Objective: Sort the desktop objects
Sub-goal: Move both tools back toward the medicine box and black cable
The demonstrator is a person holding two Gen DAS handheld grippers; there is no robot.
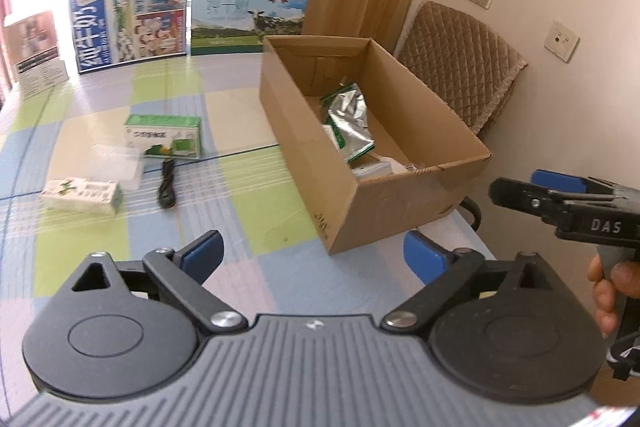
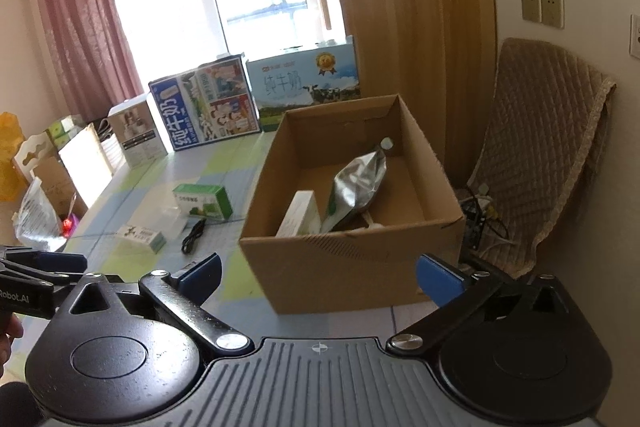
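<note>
An open cardboard box (image 1: 404, 195) (image 2: 344, 263) stands on the table and holds a silver pouch (image 1: 350, 119) (image 2: 358, 187) and a white carton (image 2: 298, 213). Left of it on the checked tablecloth lie a green-and-white box (image 1: 164, 137) (image 2: 204, 201), a second small green-and-white box (image 1: 82, 195) (image 2: 140, 237), a clear plastic case (image 1: 116, 165) (image 2: 172, 221) and a black cable (image 1: 166, 185) (image 2: 194, 237). My left gripper (image 1: 314, 251) is open and empty, low over the table before the box. My right gripper (image 2: 318, 273) is open and empty, near the box's front wall.
Two printed milk cartons (image 1: 128, 19) (image 1: 250, 11) and a smaller box (image 1: 38, 51) stand along the table's far edge. A chair with a quilted brown cover (image 1: 460, 67) (image 2: 548, 155) stands right of the table by the wall. The right gripper also shows in the left wrist view (image 1: 560, 195).
</note>
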